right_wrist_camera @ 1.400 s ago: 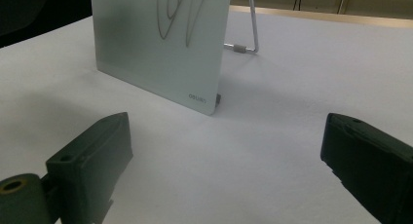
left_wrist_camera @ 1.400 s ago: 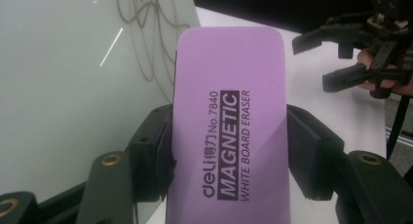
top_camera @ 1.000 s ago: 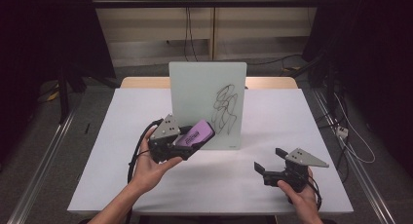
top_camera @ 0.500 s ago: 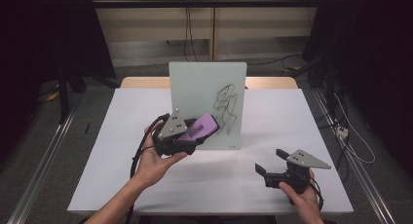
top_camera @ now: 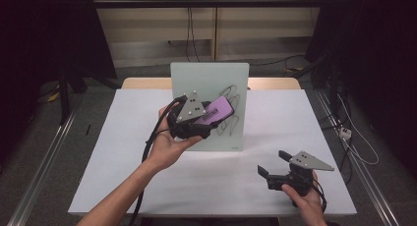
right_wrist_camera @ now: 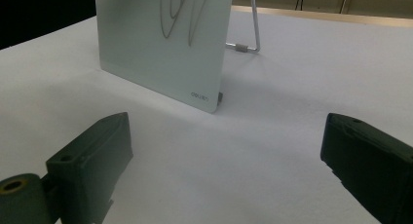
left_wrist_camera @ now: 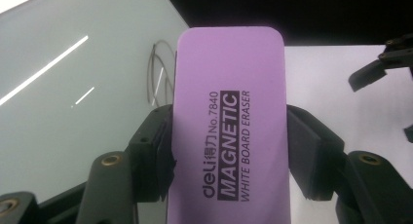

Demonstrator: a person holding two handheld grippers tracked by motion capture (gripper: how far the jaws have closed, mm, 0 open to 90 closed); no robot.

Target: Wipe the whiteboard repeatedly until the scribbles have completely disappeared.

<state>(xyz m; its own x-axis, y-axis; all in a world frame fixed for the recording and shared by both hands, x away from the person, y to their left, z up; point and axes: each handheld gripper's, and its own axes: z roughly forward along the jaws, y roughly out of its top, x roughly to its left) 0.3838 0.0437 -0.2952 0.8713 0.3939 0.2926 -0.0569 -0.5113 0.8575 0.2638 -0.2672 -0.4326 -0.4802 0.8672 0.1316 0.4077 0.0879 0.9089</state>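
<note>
We saw the left gripper [top_camera: 209, 119] at frame centre in the high view, jaws clamped on the long sides of a purple eraser [left_wrist_camera: 228, 126], printed face toward the camera in the left gripper view. The eraser sat up against or just in front of the glass board [top_camera: 208, 78]; we couldn't tell if it touched. It overlapped the black scribble [top_camera: 231, 119] at centre right of the board.

We judged the step as wiping, at or just short of contact. The next move would call for pressing the pad flat and sweeping across the scribble, lightly, since the board stood only on a thin wire stand [right_wrist_camera: 247, 46] and could tip back.

The right gripper [top_camera: 275, 164] rested low at lower right on the counter [top_camera: 98, 157], jaws wide, nothing between them, well apart from the board.

Room was open on the counter left and right of the board. The board's right edge lay close past the scribble; the counter's back edge sat just behind.
</note>
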